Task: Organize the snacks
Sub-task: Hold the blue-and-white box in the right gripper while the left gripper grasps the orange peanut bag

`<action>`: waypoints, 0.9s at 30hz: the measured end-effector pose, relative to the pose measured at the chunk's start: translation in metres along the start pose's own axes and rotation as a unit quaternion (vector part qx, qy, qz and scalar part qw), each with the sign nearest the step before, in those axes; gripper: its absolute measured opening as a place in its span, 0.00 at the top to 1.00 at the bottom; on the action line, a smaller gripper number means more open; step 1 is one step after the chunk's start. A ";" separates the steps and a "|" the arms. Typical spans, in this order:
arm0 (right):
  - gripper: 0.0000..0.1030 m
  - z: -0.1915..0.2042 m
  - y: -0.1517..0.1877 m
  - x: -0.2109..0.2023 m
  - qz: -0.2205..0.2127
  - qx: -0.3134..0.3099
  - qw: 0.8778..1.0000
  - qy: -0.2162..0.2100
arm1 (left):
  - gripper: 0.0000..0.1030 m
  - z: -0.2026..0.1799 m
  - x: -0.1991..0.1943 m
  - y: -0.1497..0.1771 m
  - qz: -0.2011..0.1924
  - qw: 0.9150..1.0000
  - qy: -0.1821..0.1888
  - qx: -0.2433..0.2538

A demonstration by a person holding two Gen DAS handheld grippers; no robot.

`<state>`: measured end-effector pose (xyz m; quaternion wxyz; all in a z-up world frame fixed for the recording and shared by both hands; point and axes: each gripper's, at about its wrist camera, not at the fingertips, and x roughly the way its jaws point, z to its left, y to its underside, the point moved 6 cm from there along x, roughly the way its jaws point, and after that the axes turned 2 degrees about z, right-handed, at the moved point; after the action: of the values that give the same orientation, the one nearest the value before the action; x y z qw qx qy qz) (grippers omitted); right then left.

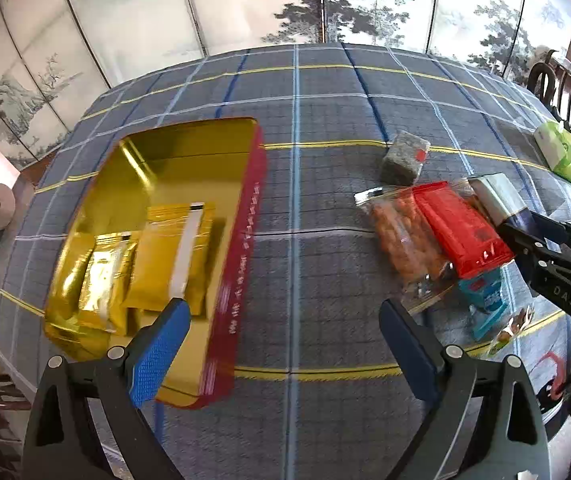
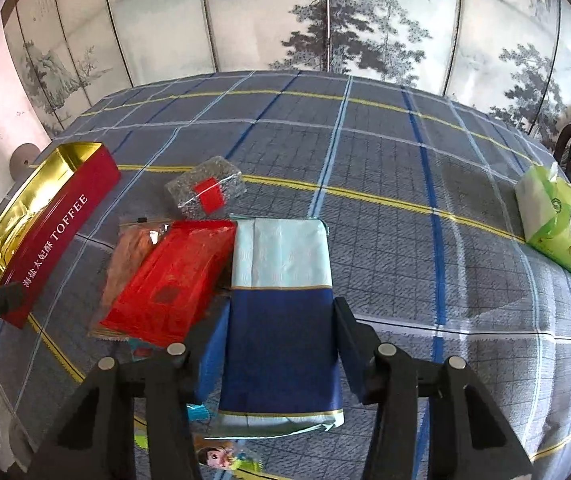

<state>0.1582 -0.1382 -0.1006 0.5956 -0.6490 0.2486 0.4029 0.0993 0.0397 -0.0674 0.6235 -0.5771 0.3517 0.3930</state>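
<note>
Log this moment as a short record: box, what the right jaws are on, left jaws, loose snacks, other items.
box: red toffee tin, lid off, gold lining, gold packets inside
right gripper: jaws on either side of the blue and pale packet; looks gripped
left gripper: jaws open, empty, over the cloth beside the tin
loose snacks: red packet lying on a clear bag of orange snacks; small clear block with a red label
other: green tissue pack at the far right of the plaid tablecloth
</note>
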 end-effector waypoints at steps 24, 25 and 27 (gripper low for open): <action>0.51 -0.074 0.012 0.017 -0.028 0.062 0.995 0.070 | 0.19 -0.050 0.053 -0.034 0.066 0.990 0.097 -0.082; 0.51 -0.073 0.012 0.017 -0.028 0.062 0.995 0.071 | 0.21 -0.051 0.056 -0.034 0.070 0.990 0.092 -0.081; 0.51 -0.073 0.012 0.018 -0.028 0.063 0.995 0.070 | 0.23 -0.054 0.061 -0.036 0.074 0.990 0.092 -0.082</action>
<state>0.1753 -0.2089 -0.1243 0.6272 -0.6435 0.2965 0.3236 0.1594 -0.0101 -0.1111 0.5084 -0.6324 0.4159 0.4106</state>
